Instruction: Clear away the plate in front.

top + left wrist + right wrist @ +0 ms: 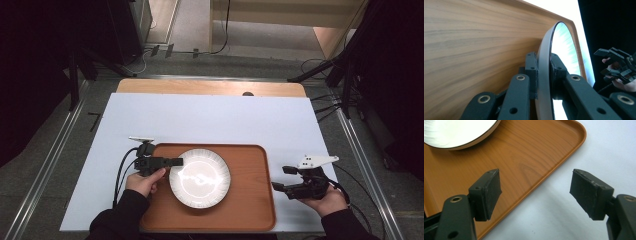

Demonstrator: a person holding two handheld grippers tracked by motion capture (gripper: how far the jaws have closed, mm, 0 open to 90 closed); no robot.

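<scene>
Nearest the person, the left gripper [176, 162] is clamped on the rim of the white plate [200, 178] at about its 10 o'clock edge, one jaw above and one below the rim, as the left gripper view confirms [543, 75]. The plate lies on the wooden tray [250, 165], left of the tray's centre. At 3 o'clock, off the tray on the table [210, 117], the right gripper [281, 178] stands idle with jaws wide apart; judged so, the grasp is made, and lifting or moving the plate remains to be done.
</scene>
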